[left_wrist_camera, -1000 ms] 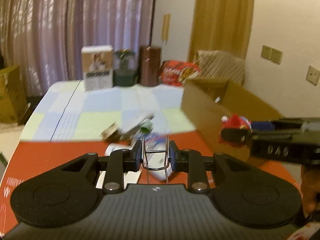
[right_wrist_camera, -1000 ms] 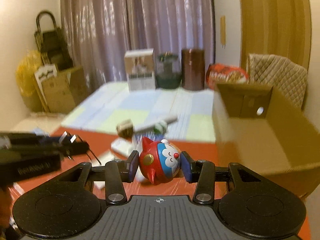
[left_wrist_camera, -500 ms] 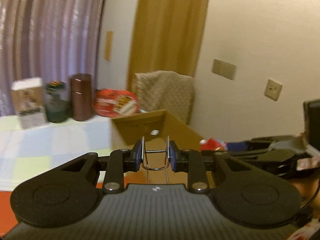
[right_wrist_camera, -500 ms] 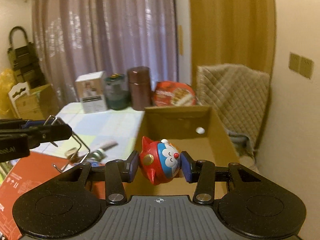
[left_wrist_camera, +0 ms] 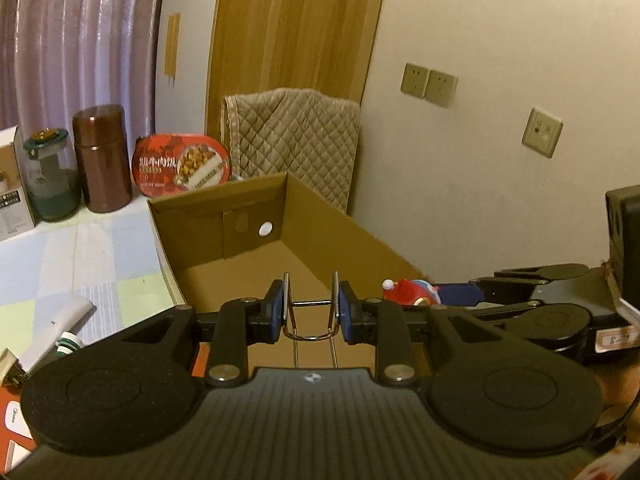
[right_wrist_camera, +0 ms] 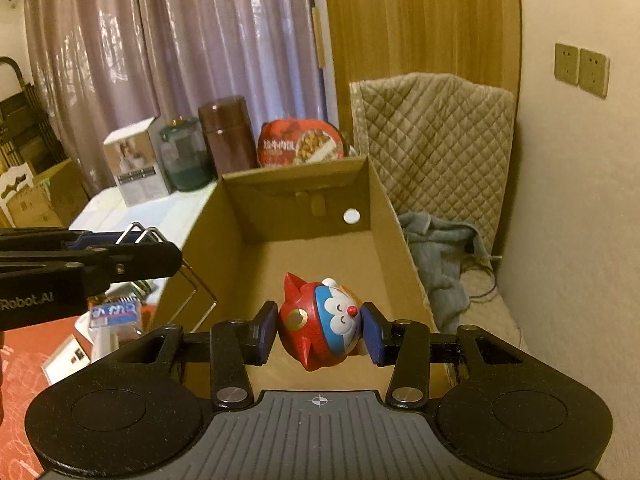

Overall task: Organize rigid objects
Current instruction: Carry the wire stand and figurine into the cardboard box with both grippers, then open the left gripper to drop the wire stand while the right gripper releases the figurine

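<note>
The right gripper (right_wrist_camera: 320, 330) clamps a red toy (right_wrist_camera: 318, 322) (blue cartoon face, tilted) above the near end of the open box (right_wrist_camera: 384, 216). The left gripper (left_wrist_camera: 311, 314) pinches a wire rack (left_wrist_camera: 310, 320) over the box's near left wall.

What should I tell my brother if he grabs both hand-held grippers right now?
Left hand-held gripper: shut on a wire clip, held over the cardboard box.
Right hand-held gripper: shut on the red cat toy, also over the box.
Done: both things picked up and carried to the box; what shows of its floor is bare.
Left: lower and let go of both, then fetch the tube and other bits on the table.
</note>
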The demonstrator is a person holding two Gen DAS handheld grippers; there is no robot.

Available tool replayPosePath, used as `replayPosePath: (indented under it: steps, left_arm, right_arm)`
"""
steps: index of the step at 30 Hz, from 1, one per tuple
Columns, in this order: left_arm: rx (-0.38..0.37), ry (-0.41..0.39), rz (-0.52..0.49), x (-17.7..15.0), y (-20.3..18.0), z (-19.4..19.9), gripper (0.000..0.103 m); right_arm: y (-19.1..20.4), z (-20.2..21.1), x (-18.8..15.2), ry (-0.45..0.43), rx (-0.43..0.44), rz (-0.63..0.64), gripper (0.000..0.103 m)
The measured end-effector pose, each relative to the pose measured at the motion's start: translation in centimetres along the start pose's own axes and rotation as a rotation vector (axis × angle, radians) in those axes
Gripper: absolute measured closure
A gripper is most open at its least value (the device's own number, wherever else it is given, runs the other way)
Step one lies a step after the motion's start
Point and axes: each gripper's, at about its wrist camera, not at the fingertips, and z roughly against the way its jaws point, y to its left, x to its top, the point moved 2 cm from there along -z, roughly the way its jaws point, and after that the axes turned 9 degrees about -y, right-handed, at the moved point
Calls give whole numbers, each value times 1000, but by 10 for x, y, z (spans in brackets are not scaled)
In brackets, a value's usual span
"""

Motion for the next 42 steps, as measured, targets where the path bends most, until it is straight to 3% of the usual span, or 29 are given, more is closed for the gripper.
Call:
replayPosePath:
  steps: [19, 20, 22, 42]
  left_arm:
    - [20, 69, -25, -13, -2, -23, 80]
    - [22, 65, -27, -13, -3, -23, 78]
    - [34, 59, -38, -13, -3, -22, 66]
    - [53, 40, -24, -8, 7, -9, 66]
  right_arm:
    - [-10, -18, -16, 54, -6, 10, 61]
    - [-10, -18, -16, 54, -6, 9, 61]
    - [-10, -18, -17, 56, -7, 6, 61]
    - [-6, -18, -17, 59, -6, -2, 61]
